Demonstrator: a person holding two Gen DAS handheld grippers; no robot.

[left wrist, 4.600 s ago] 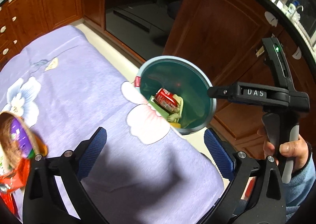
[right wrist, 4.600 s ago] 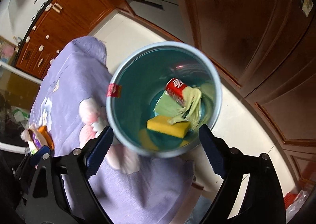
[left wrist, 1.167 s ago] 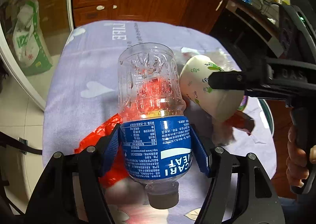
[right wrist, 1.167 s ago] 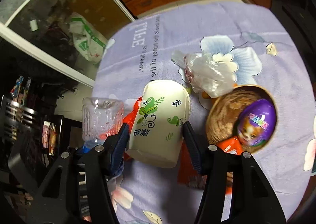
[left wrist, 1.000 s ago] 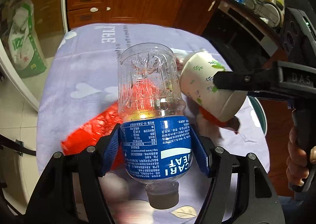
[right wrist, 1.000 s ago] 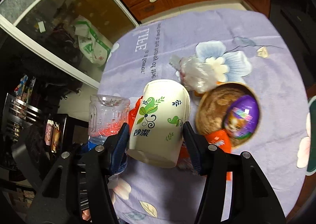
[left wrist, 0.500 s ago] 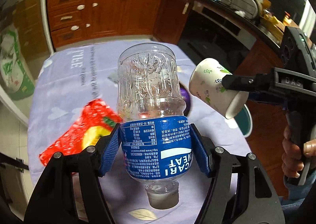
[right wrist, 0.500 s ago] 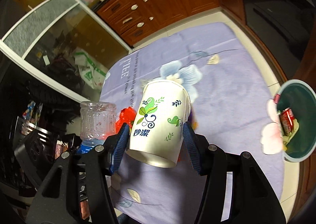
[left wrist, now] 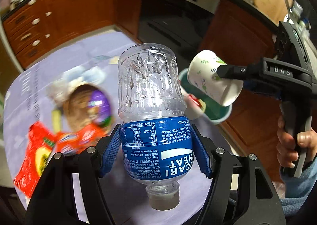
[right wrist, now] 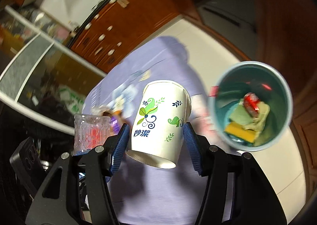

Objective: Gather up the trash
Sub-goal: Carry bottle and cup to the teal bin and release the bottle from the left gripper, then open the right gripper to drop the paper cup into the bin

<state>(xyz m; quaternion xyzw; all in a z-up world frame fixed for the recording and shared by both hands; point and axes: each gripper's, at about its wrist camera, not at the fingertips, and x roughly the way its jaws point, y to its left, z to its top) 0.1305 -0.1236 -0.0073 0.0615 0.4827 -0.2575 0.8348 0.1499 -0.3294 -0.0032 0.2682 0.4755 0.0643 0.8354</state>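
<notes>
Tongs both loaded — left gripper (left wrist: 156, 151) clamps bottle (left wrist: 152, 106), right gripper (right wrist: 156, 141) clamps paper cup (right wrist: 160, 125).

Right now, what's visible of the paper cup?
The paper cup is white with green leaf and blue swirl prints plus blue Chinese characters. It is empty, undented as far as shown, and carried in the air, its open mouth tipped toward the right wrist camera. The right claw clamps its sides with blue ribbed pads; nothing else touches it.

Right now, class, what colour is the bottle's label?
Blue with white lettering on the bottle; clearest in the left wrist view.
</notes>
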